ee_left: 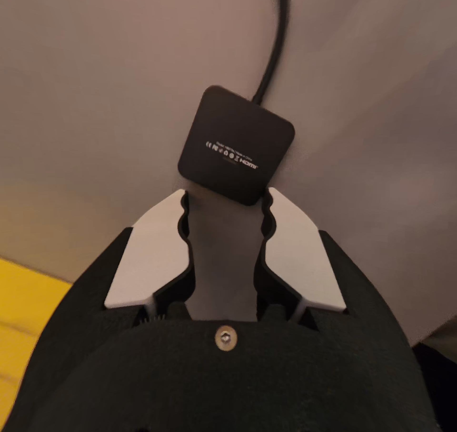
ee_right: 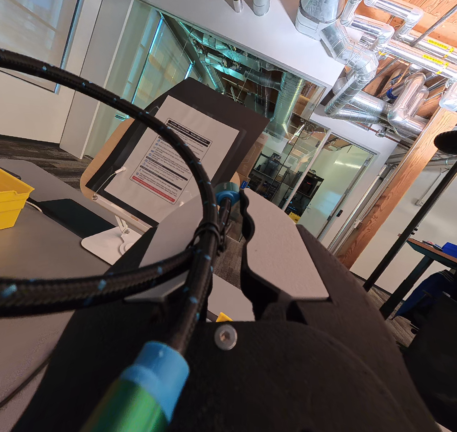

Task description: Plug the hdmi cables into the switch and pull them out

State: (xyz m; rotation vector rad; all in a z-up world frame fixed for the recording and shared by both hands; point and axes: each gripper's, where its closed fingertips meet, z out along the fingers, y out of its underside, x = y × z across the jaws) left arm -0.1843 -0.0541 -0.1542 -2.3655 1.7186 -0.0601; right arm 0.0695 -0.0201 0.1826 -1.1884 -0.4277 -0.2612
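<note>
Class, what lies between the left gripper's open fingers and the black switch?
Only bare grey table, in the left wrist view: the left gripper nearly reaches the switch.

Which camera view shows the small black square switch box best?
The left wrist view shows it best: the small black square switch box lies on the grey table, just beyond the open left gripper, with its black cable leading away. The right wrist view does not show the switch.
</note>
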